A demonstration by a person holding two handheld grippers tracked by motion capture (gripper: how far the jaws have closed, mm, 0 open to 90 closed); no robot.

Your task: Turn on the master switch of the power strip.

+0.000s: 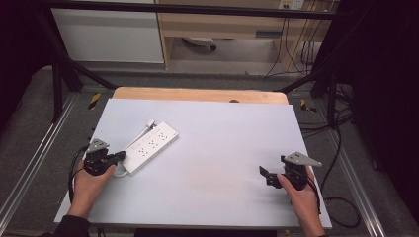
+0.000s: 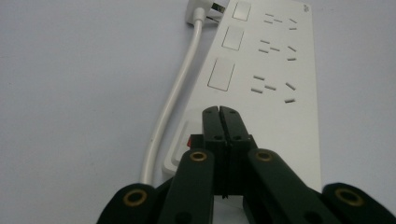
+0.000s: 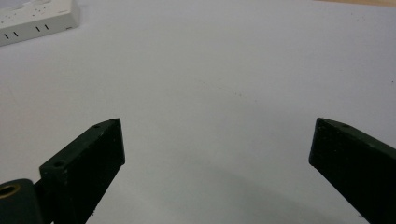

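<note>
High view: a white power strip [image 1: 149, 147] lies slantwise on the left part of the pale surface [image 1: 222, 163], its white cord [image 1: 140, 136] running along its far-left side to a plug near its far end.
Left gripper view, extra detail: three rows of socket slots and three flat square buttons on the strip [image 2: 266, 79]; a small red part shows just beside the jaw tips at the strip's near end; the cord [image 2: 175, 100] curves down past the strip's left edge.
Right gripper view, extra detail: bare surface [image 3: 210, 84] between the jaws, and one corner of the strip [image 3: 37, 18] at the top left, well apart.
Left gripper [image 1: 120, 156]: its fingers [image 2: 212, 123] are pressed together with no gap, holding nothing, tips right over the near end of the strip; contact cannot be told.
Right gripper [image 1: 264, 175]: its fingers [image 3: 93, 158] are spread wide and empty, low over the surface.
Left hand [image 1: 89, 185]: comes in from the bottom left, wrapped round the gripper body, pointing it right and away toward the strip.
Right hand [image 1: 304, 195]: comes in from the bottom right, pointing its gripper left toward the middle of the surface.
</note>
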